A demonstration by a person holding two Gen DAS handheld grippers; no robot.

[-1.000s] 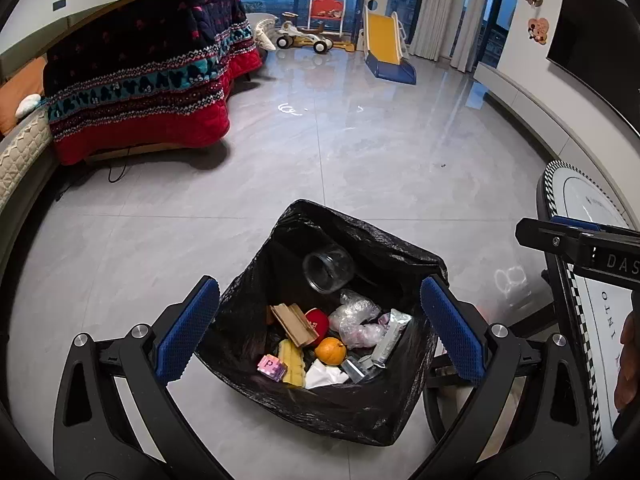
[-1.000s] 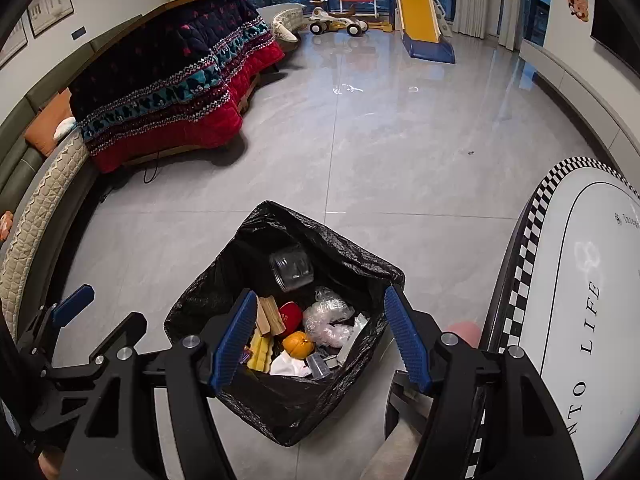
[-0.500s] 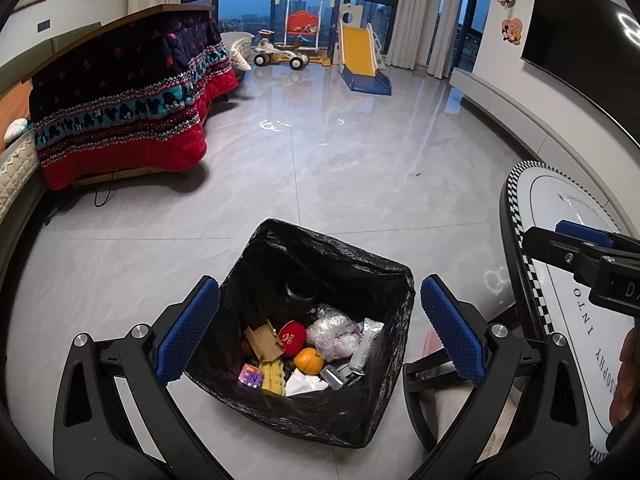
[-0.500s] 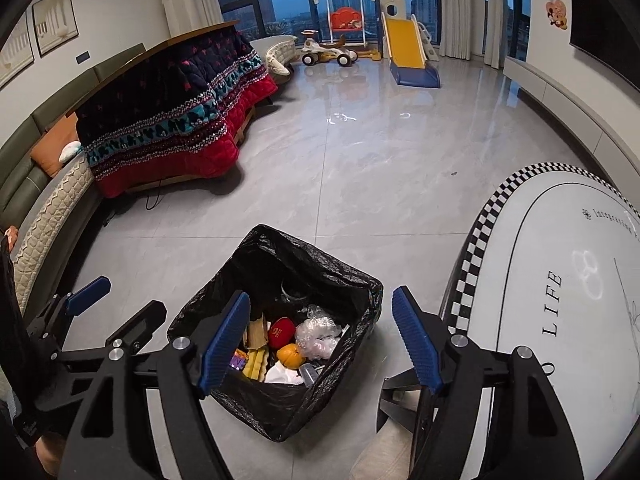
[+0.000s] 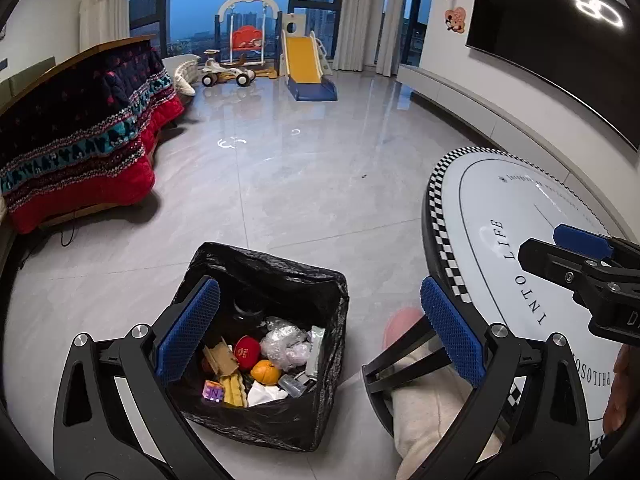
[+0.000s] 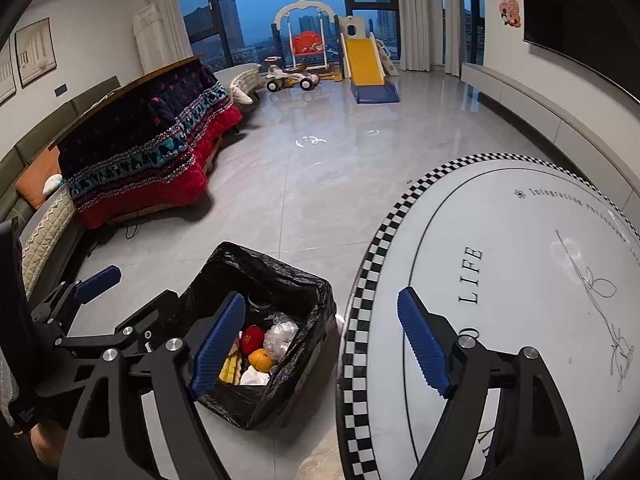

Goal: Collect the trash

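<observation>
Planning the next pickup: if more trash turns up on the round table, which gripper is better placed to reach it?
Probably the right gripper: its empty, opening jaws already straddle the round table's checkered edge. The left gripper, open and empty, hangs over the trash bin.

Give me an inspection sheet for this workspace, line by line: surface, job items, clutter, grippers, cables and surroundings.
Surface: glossy grey tiled floor; round white table with checkered rim looks bare.
Job's things: black-lined trash bin on the floor, holding an orange fruit, red pouch, crumpled clear plastic, cardboard scraps.
Clutter: nothing seen on the floor near the bin.
Grippers: left gripper open, empty; right gripper opening, empty.
Cables: one dark cord under the blanket-covered table.
Surroundings: patterned red blanket, yellow toy slide, wall-mounted television.
</observation>
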